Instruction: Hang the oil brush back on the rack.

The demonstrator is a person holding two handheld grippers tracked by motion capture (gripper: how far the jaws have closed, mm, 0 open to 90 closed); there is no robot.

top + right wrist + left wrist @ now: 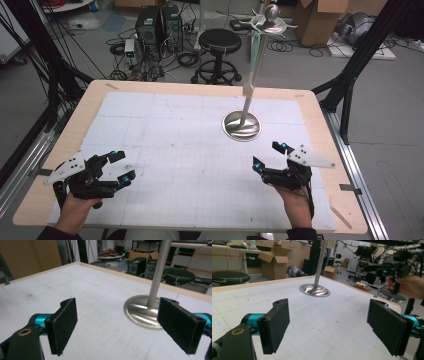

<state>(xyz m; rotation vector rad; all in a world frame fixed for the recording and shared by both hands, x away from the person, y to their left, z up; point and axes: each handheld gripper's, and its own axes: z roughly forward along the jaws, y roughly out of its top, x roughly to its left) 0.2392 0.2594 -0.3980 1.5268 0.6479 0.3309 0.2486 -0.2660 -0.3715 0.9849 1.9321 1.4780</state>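
Standing upright on the table (150,90), a shiny metal stand (242,125); both grippers' fingers spread apart.

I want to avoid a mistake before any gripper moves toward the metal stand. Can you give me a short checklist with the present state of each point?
1. Left gripper jaws wide apart, nothing between them: ok.
2. Right gripper jaws wide apart, nothing between them: ok.
3. Metal stand upright on its round base: ok.
4. White gridded mat bare between the grippers and the base: ok.
5. Right gripper nearer to the stand than the left: ok.
6. Whether the stand's base is fixed to the table: cannot tell.
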